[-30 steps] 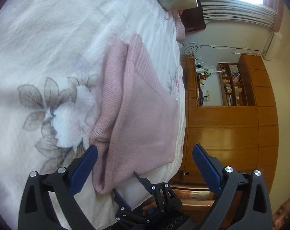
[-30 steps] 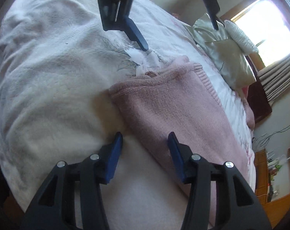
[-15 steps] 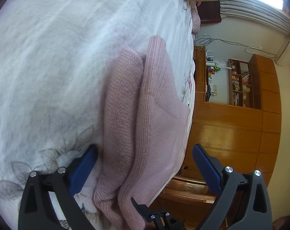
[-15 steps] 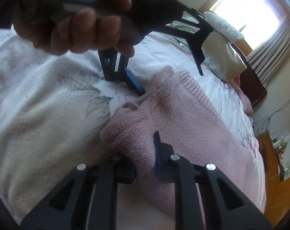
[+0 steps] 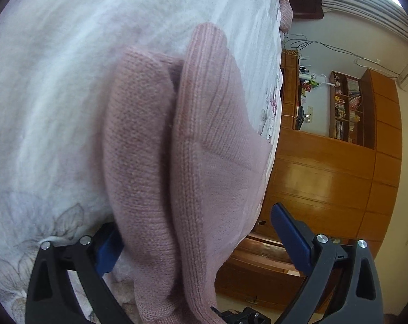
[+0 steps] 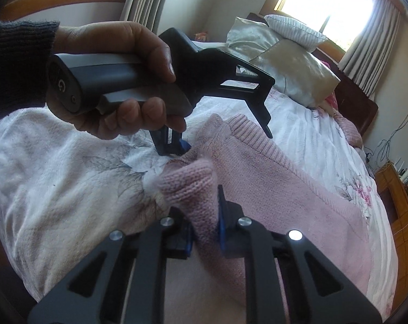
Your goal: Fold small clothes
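A pink knit sweater [image 5: 212,145] lies partly folded on the white flowered bedcover [image 5: 69,81]. My left gripper [image 5: 201,240] is open and straddles the near end of the sweater, with one blue pad low against the bedcover on the left and the other off the bed's side. In the right wrist view a bunched corner of the sweater [image 6: 193,186] stands up, and my right gripper [image 6: 204,229] is shut on it. Beyond it a hand [image 6: 117,81] holds the left gripper [image 6: 225,140], fingers spread over the sweater's far edge.
Pillows [image 6: 282,62] are stacked at the head of the bed by a bright window. A wooden wardrobe [image 5: 325,183] and shelves [image 5: 347,108] stand along the bed's side. The bed's edge [image 5: 271,145] runs close beside the sweater.
My right gripper went from open to shut on the sweater's corner and raised it. The left gripper moved forward and lower, so the sweater now sits between its open fingers.
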A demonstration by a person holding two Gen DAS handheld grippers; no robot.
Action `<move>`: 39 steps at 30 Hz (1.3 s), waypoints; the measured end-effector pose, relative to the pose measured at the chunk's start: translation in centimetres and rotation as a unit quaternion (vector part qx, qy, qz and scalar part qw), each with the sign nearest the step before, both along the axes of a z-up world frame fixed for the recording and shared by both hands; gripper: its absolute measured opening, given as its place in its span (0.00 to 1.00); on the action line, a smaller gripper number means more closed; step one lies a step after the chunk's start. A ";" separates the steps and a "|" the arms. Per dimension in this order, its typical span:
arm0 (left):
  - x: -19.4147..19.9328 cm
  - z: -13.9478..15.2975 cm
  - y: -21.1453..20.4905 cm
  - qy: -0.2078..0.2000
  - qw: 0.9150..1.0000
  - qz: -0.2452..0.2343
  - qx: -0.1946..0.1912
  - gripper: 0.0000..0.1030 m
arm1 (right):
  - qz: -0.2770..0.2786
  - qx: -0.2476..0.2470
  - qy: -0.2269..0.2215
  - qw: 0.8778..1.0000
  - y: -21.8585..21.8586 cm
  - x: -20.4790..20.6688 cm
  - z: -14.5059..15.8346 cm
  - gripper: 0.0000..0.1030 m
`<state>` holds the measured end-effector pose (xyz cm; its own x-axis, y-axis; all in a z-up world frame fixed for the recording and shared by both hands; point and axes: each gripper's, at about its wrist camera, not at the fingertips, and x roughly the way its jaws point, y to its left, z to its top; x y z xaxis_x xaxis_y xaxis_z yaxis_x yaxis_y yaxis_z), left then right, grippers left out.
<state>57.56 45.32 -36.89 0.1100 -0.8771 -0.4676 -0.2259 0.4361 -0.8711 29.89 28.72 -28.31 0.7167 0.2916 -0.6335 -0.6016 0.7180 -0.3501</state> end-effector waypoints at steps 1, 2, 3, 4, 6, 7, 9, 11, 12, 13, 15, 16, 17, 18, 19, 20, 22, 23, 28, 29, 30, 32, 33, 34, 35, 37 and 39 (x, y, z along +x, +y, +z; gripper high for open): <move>0.1 0.1 -0.3 0.000 1.000 -0.001 0.002 0.96 | -0.001 0.003 -0.001 1.000 -0.1 0.0 0.2 0.13; 0.2 0.3 -0.7 0.000 1.000 -0.001 0.002 0.96 | -0.001 0.005 0.000 1.000 -0.2 -0.2 0.3 0.13; 0.3 0.4 -0.9 -0.002 1.000 0.000 0.004 0.96 | -0.002 0.008 0.000 1.000 -0.3 -0.2 0.4 0.13; 0.3 0.5 -0.8 -0.003 1.000 0.003 0.004 0.96 | -0.003 0.010 0.001 1.000 -0.3 -0.2 0.6 0.13; 0.2 0.6 -0.8 -0.003 1.000 0.013 0.001 0.95 | -0.003 0.015 0.003 1.000 -0.5 -0.1 0.7 0.12; 0.2 0.6 -0.7 0.000 1.000 0.017 0.002 0.91 | -0.003 0.017 0.004 1.000 -0.6 -0.1 0.8 0.12; -0.1 0.5 -0.3 -0.001 1.000 0.017 0.008 0.75 | -0.004 0.020 0.003 1.000 -0.6 -0.3 1.0 0.12; -0.3 0.7 -0.5 -0.003 1.000 0.011 0.026 0.49 | -0.005 0.024 0.002 1.000 -0.8 -0.3 1.2 0.12; -0.4 0.9 -0.5 -0.005 0.999 0.012 0.031 0.42 | -0.006 0.026 0.004 1.000 -0.9 -0.2 1.4 0.12; -0.5 1.1 -0.5 -0.006 0.999 0.013 0.033 0.38 | -0.007 0.028 0.005 1.000 -0.9 -0.2 1.5 0.12; -0.8 1.3 -0.2 -0.008 0.999 0.016 0.036 0.37 | -0.009 0.033 0.006 0.999 -1.2 0.0 1.7 0.12; -1.0 1.6 -0.2 -0.011 0.999 0.016 0.039 0.35 | -0.010 0.036 0.007 0.999 -1.3 -0.1 1.8 0.12; -1.1 1.9 -0.3 -0.013 0.999 0.018 0.043 0.35 | -0.011 0.039 0.008 0.999 -1.4 -0.2 1.9 0.12; -1.3 2.0 -0.3 -0.016 0.999 0.017 0.048 0.34 | -0.012 0.042 0.009 0.999 -1.6 -0.3 2.1 0.12; -1.5 2.4 -0.3 -0.018 0.998 0.016 0.053 0.34 | -0.014 0.046 0.010 0.999 -1.7 -0.4 2.3 0.12; -1.6 2.8 -0.5 -0.021 0.998 0.016 0.058 0.33 | -0.017 0.052 0.012 0.998 -2.0 -0.5 2.5 0.12; -1.8 3.9 -0.8 -0.027 0.997 0.015 0.068 0.33 | -0.021 0.063 0.015 0.998 -2.5 -0.5 3.1 0.12; -1.9 4.6 -1.1 -0.031 0.997 0.013 0.074 0.33 | -0.022 0.070 0.017 0.997 -2.8 -0.5 3.5 0.12; -2.3 8.5 -3.3 -0.049 0.993 0.001 0.112 0.33 | -0.038 0.112 0.020 0.993 -4.7 -0.8 5.4 0.12; -2.3 9.2 -3.7 -0.053 0.991 -0.002 0.120 0.33 | -0.043 0.121 0.020 0.992 -5.1 -0.8 5.8 0.12; -2.3 10.0 -4.2 -0.056 0.990 -0.005 0.128 0.33 | -0.047 0.128 0.018 0.991 -5.5 -0.8 6.2 0.12; -2.3 11.4 -5.0 -0.061 0.988 -0.009 0.142 0.33 | -0.054 0.144 0.018 0.988 -6.5 -0.9 6.9 0.12; -2.3 12.1 -5.4 -0.064 0.987 -0.012 0.149 0.33 | -0.058 0.151 0.019 0.987 -7.0 -0.8 7.2 0.12; -2.4 12.8 -5.9 -0.066 0.985 -0.014 0.156 0.33 | -0.061 0.157 0.018 0.985 -7.4 -0.8 7.5 0.12; -2.4 13.5 -6.4 -0.068 0.984 -0.016 0.163 0.33 | -0.064 0.164 0.017 0.984 -7.9 -0.8 7.9 0.12; -2.5 14.7 -7.5 -0.073 0.981 -0.019 0.176 0.33 | -0.070 0.177 0.017 0.982 -8.9 -0.9 8.5 0.12; -2.6 16.0 -8.8 -0.079 0.978 -0.022 0.189 0.33 | -0.076 0.189 0.018 0.979 -9.9 -0.9 8.9 0.12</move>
